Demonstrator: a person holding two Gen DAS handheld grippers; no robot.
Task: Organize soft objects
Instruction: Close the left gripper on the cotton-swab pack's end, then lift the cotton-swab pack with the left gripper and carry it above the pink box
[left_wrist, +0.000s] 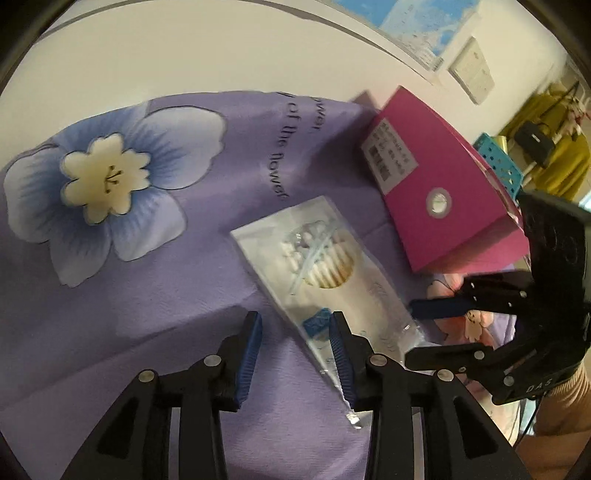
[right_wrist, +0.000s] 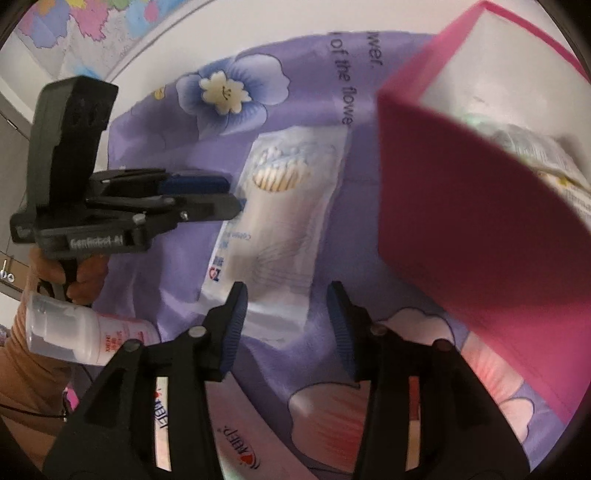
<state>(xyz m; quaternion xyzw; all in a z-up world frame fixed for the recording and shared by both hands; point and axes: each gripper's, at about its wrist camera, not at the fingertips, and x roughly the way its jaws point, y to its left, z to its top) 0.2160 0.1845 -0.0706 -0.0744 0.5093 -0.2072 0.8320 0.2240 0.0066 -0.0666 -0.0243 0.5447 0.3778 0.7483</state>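
Pink box (right_wrist: 480, 206) holds a packet; both grippers' fingers apart, gripping nothing.

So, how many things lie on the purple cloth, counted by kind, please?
Pink box: 1
Pack of cotton swabs: 1
White bottle: 1
Flat printed packet at the near edge: 1
Total: 4
A wrapped item shows inside the box; it is too blurred to name, so it is not counted.
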